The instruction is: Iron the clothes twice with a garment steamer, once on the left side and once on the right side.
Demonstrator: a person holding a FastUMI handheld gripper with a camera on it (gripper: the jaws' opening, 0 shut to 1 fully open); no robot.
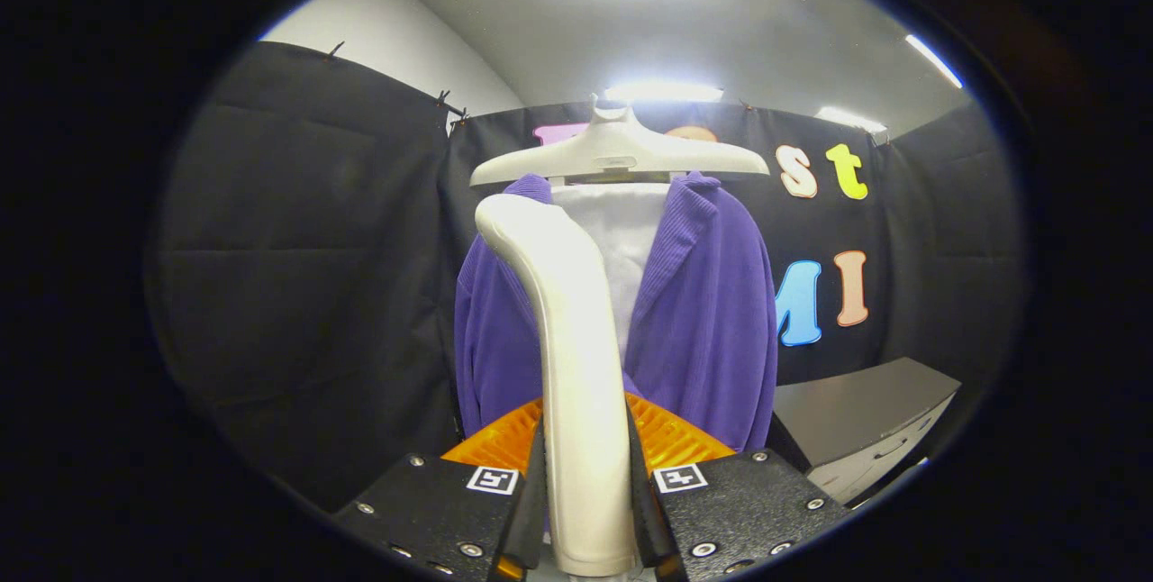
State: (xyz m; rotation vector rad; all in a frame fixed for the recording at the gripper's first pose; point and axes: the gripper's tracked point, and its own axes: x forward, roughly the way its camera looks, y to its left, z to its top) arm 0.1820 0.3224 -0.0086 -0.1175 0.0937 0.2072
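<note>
Tongs (585,510) clamped on steamer handle (572,366) (white)

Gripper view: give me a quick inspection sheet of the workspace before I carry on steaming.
Surface: grey cabinet to the jacket's right, top bare.
Job's things: purple jacket over a white inner layer on a white hanger; steamer handle upright between the fingers, its orange head just beyond them, in front of the jacket's lower part.
Clutter: nothing seen.
Gripper: gripper shut on the steamer handle.
Cables: nothing seen.
Surroundings: black cloth wall, ceiling lights.
</note>
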